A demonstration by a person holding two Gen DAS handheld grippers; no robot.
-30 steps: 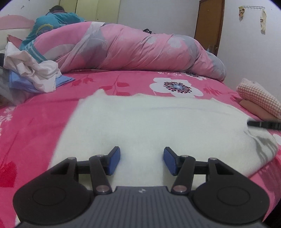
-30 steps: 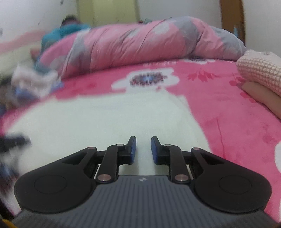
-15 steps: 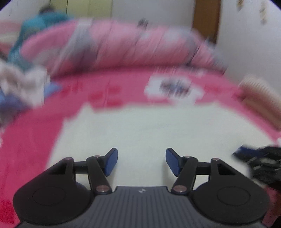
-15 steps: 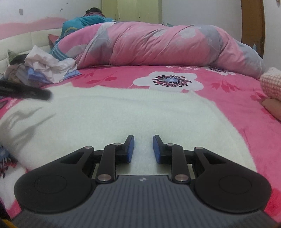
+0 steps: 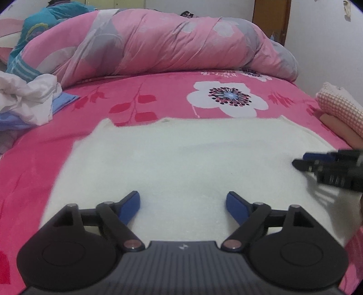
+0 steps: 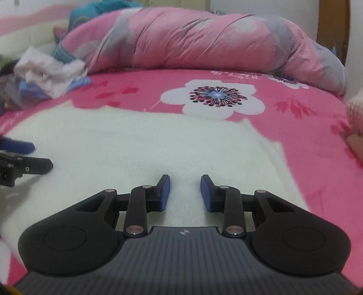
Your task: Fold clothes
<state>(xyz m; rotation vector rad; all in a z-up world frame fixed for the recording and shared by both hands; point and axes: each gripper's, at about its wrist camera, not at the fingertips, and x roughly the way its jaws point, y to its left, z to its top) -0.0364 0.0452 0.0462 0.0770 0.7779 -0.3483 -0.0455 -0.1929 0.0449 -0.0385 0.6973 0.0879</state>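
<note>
A white fleecy garment [image 5: 181, 156] lies spread flat on the pink flowered bed; it also shows in the right wrist view [image 6: 140, 145]. My left gripper [image 5: 182, 203] hovers low over its near edge, jaws wide open and empty. My right gripper [image 6: 185, 192] is over the garment's right part, jaws open a moderate gap and empty. The right gripper also shows at the right edge of the left wrist view [image 5: 301, 160], and the left gripper shows at the left edge of the right wrist view [image 6: 34, 156].
A rolled pink quilt [image 5: 170, 43] lies across the back of the bed. A heap of white and blue clothes [image 5: 29, 99] sits at the left. A folded pink checked item [image 5: 340, 109] lies at the right edge. A wooden door [image 5: 272, 20] stands behind.
Both grippers have opened wider, the right one from nearly closed. Both moved nearer to the garment, and the right gripper has come closer to the left one.
</note>
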